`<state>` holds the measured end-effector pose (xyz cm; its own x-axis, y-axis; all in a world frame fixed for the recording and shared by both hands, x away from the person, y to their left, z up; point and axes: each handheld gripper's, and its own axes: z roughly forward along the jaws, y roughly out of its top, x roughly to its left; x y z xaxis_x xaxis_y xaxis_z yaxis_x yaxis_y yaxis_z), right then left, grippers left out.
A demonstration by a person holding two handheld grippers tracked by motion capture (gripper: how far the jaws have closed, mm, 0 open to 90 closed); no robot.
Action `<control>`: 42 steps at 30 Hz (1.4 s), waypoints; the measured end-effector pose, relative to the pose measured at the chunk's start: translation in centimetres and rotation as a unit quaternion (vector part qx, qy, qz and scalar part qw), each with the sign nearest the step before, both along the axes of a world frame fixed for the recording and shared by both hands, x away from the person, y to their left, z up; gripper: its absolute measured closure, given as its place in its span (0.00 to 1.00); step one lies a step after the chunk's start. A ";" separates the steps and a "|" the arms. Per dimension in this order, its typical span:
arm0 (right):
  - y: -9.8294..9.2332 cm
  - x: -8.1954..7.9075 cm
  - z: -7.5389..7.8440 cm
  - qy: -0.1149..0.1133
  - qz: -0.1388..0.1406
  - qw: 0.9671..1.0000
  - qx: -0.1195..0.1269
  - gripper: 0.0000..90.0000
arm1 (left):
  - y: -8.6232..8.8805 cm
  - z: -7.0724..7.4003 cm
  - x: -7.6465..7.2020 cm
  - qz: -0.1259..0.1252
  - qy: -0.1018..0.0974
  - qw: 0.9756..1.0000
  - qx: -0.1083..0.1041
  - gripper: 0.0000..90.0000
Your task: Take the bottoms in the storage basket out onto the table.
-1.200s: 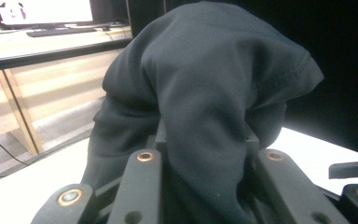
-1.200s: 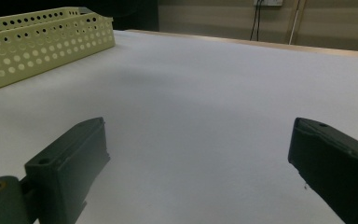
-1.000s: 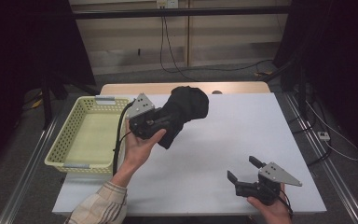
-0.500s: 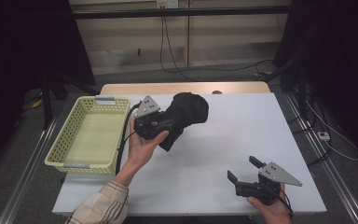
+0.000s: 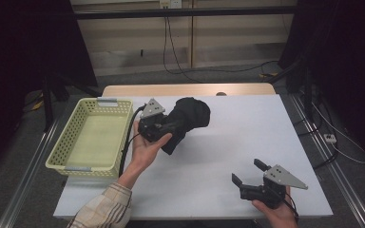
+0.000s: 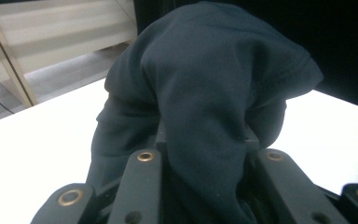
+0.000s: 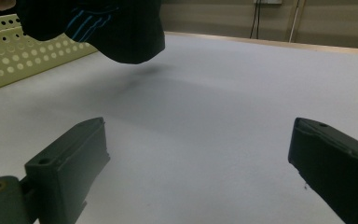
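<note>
Here, left gripper (image 5: 171, 130) pinches bunched black fabric garment (image 5: 190, 116) beside pale-yellow perforated plastic basket (image 5: 92, 137), likely for binning; right gripper (image 5: 249, 175) rests with jaws spread, idle.

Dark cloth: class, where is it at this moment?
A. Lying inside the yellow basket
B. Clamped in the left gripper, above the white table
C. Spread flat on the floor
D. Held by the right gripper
B: the left gripper is shut on the dark cloth, which hangs above the white table, beside the basket.

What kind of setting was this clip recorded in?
Probably a lab recording bench: a bare white tabletop framed by metal rails, loose cables on the grey floor behind, dark curtains on both sides.
</note>
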<state>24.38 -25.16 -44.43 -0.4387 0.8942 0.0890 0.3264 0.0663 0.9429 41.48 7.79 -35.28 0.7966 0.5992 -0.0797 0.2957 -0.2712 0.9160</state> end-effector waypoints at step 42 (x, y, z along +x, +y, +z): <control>0.1 0.0 0.0 0.001 0.006 1.000 -0.002 0.05 | -1.9 -4.2 1.3 -0.004 0.047 0.996 0.077 0.75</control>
<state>24.34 -25.09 -44.44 -0.4488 0.8895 0.0857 0.3274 0.0744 0.9420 42.78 5.92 -39.46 0.7953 0.6030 -0.0617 0.3751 -0.4097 0.8315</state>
